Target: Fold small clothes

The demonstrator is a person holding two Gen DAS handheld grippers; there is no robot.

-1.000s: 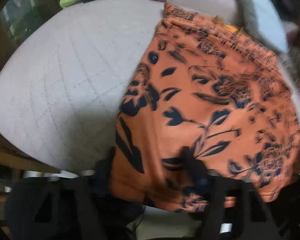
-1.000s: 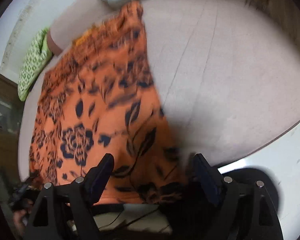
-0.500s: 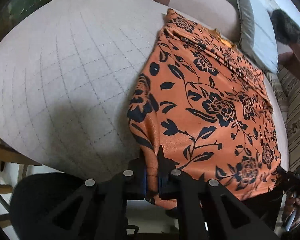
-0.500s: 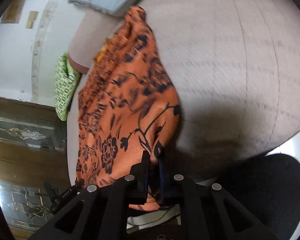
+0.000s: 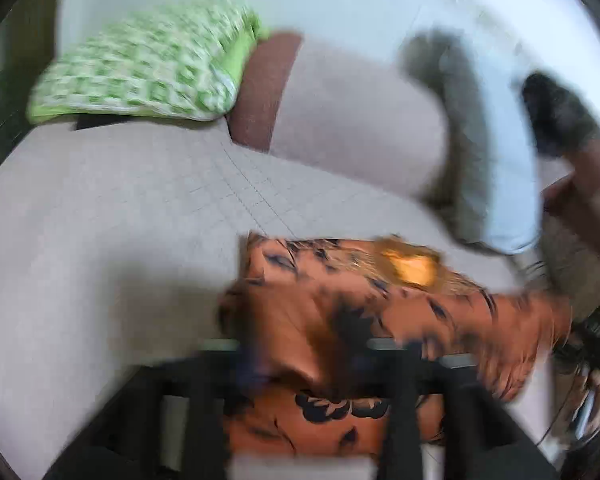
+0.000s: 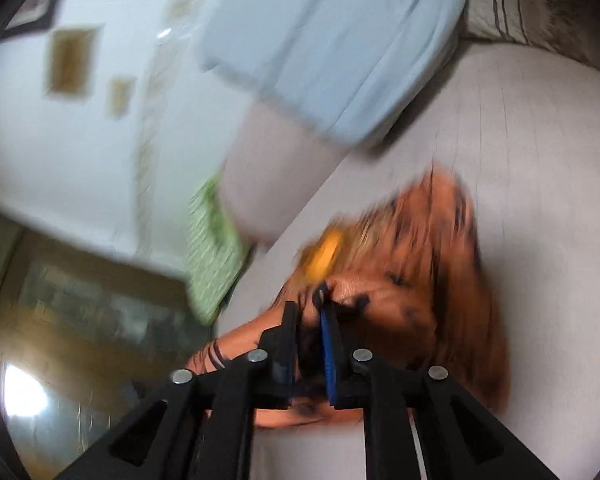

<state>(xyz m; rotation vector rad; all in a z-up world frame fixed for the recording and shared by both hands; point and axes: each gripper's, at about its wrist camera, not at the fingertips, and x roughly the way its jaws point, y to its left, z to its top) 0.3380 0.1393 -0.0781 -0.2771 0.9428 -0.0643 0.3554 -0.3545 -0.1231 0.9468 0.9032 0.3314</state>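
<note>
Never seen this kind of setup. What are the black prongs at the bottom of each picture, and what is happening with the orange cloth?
There is no robot here. A person holds a two-fingered tool in each hand, each with a wide-angle camera looking along its fingers. One picture comes from the left gripper, the other from the right gripper. An orange flowered garment lies bunched on a beige sofa seat, with a green cushion and a pale blue pillow behind. Both jaws have just been opening. The left stand wide with cloth between them. The right look narrow around cloth, too blurred to call a grip.
</note>
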